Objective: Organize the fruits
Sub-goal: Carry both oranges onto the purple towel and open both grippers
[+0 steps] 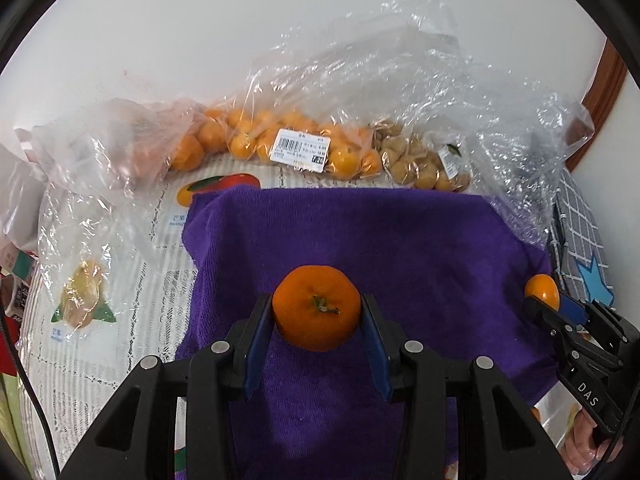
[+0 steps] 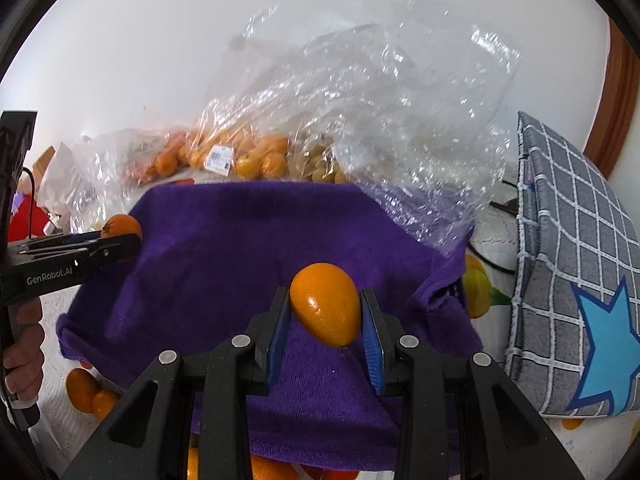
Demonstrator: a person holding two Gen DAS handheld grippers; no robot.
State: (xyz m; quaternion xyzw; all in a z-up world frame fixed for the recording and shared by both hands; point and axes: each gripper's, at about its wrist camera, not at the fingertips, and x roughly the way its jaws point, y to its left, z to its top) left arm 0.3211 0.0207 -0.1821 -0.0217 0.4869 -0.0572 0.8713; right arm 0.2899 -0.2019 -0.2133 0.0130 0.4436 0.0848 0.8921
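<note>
My left gripper [image 1: 317,314] is shut on a round mandarin [image 1: 317,307] with its stem facing the camera, held over a purple towel [image 1: 420,248]. My right gripper [image 2: 325,312] is shut on an oval orange kumquat [image 2: 325,304] over the same towel [image 2: 224,248]. In the left wrist view the right gripper [image 1: 548,300] shows at the right edge with its kumquat [image 1: 541,287]. In the right wrist view the left gripper [image 2: 120,240] shows at the left with the mandarin [image 2: 122,226].
Clear plastic bags of oranges [image 1: 276,140] and small yellowish fruit [image 1: 420,160] lie behind the towel by the wall. A crumpled empty bag [image 2: 400,120] stands at the right. A grey checked cushion [image 2: 568,260] lies right of the towel. The tablecloth [image 1: 100,280] has printed fruit pictures.
</note>
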